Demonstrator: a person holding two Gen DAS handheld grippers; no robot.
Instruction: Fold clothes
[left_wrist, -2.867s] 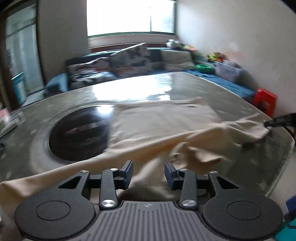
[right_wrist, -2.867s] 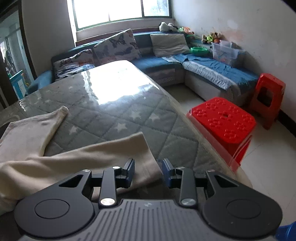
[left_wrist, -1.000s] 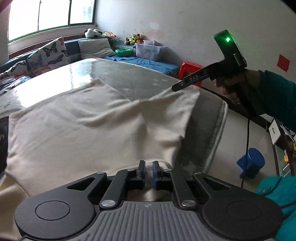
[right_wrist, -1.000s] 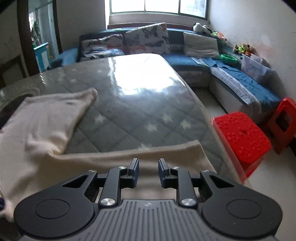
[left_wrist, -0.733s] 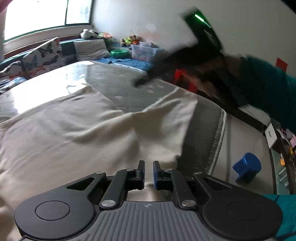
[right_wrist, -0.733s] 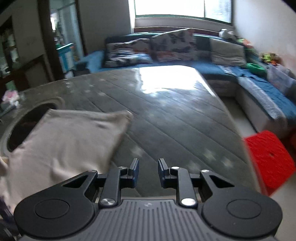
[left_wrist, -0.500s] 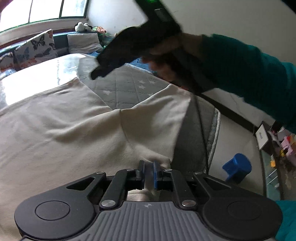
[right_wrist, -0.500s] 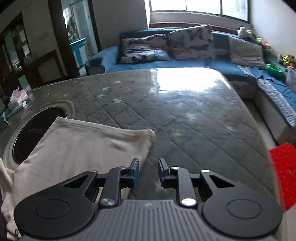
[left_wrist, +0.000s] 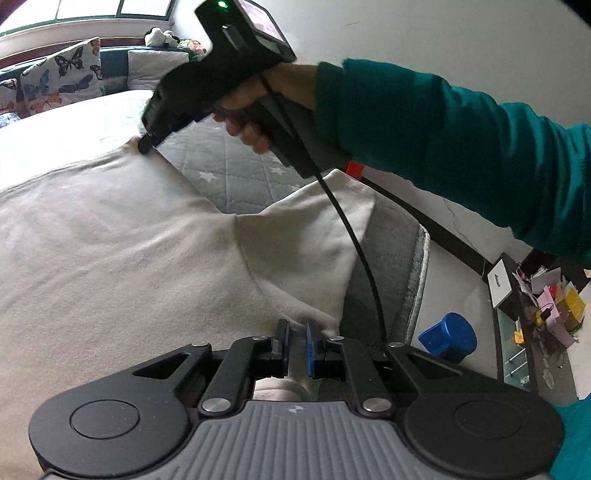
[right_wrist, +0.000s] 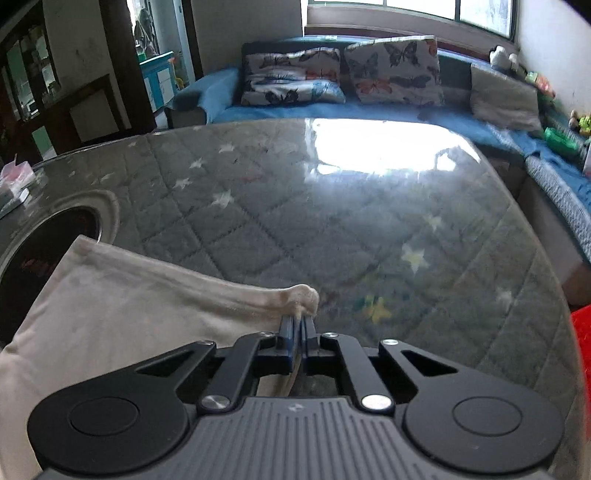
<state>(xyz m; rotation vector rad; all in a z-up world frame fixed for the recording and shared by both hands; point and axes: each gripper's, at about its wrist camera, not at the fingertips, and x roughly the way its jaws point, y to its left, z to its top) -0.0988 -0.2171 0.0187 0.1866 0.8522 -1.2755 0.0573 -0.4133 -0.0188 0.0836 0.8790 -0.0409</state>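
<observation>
A cream garment (left_wrist: 110, 240) lies spread on a grey quilted table (left_wrist: 236, 173) under glass. My left gripper (left_wrist: 295, 332) is shut on the garment's near edge, with cloth pinched between its pads. In the right wrist view my right gripper (right_wrist: 298, 321) is shut on the far corner of the garment (right_wrist: 122, 306), and the cloth bunches just ahead of its tips. The left wrist view shows that right gripper (left_wrist: 146, 142) from the side, held by a hand in a teal sleeve (left_wrist: 461, 155), its tips down on the far corner.
A dark round inset (right_wrist: 48, 243) sits in the table at the left. A blue sofa with butterfly cushions (right_wrist: 332, 85) runs behind the table. A blue cup (left_wrist: 447, 336) stands on the floor by the table edge, and a red stool (right_wrist: 583, 339) is at right.
The right gripper swung across the table from the near sleeve to the garment's far corner and shut on it. The left gripper kept its grip on the near edge and shifted slightly.
</observation>
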